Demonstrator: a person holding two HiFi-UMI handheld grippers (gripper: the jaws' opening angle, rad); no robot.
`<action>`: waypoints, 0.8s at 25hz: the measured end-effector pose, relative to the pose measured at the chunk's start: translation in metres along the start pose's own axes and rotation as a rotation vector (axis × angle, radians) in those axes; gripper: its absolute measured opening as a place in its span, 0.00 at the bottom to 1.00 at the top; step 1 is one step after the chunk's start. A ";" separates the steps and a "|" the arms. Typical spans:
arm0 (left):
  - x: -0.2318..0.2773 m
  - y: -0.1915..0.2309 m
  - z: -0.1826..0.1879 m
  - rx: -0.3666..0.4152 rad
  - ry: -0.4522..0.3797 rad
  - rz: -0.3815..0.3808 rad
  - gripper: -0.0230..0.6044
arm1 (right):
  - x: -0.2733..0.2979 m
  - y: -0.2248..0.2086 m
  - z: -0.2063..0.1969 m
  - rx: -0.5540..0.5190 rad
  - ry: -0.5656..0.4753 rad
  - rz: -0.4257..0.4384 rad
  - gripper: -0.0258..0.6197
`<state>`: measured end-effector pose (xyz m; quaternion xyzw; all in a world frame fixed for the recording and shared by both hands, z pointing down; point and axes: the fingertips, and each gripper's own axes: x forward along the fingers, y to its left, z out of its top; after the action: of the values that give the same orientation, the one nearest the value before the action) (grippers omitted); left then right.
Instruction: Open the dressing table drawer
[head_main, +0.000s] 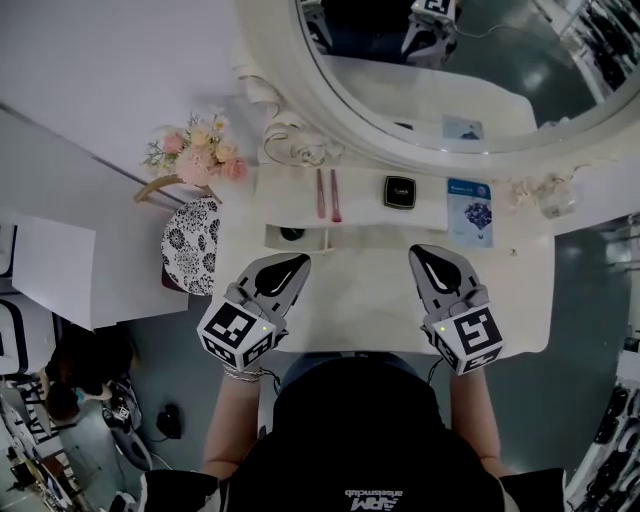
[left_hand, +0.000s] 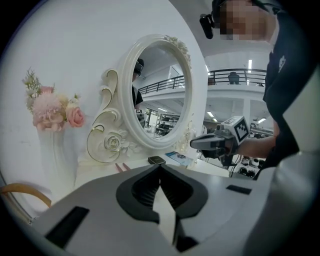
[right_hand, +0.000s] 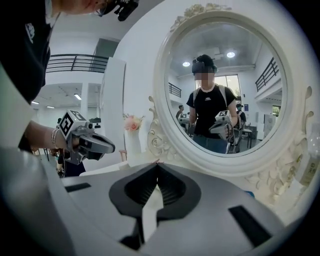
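white table (head_main: 370, 295) holds 2 brushes (head_main: 328, 195), compact (head_main: 399, 191), booklet (head_main: 469, 211); left tongs (head_main: 299, 261), right tongs (head_main: 420, 251) together.

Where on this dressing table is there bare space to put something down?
The white tabletop is bare along its front, between the left gripper and right gripper. The back under the mirror is crowded: pink sticks, black compact, blue packet.

left gripper (head_main: 297, 262): grey, black inside | right gripper (head_main: 422, 250): same (2 marker cubes (head_main: 238, 335)) | shirt (head_main: 370, 440): black, white print
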<state>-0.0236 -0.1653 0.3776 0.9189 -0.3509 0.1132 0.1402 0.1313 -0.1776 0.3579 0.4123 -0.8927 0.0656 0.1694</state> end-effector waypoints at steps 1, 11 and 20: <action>-0.001 0.001 0.002 0.005 -0.001 0.002 0.07 | -0.002 -0.001 0.005 -0.002 -0.006 -0.004 0.07; -0.011 -0.003 0.034 0.079 -0.010 0.000 0.07 | -0.023 -0.012 0.046 -0.043 -0.045 -0.061 0.07; -0.019 -0.007 0.071 0.133 -0.068 -0.003 0.07 | -0.045 -0.023 0.078 -0.055 -0.167 -0.108 0.07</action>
<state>-0.0246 -0.1725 0.3047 0.9300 -0.3458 0.1047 0.0671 0.1564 -0.1803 0.2682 0.4591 -0.8816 -0.0027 0.1091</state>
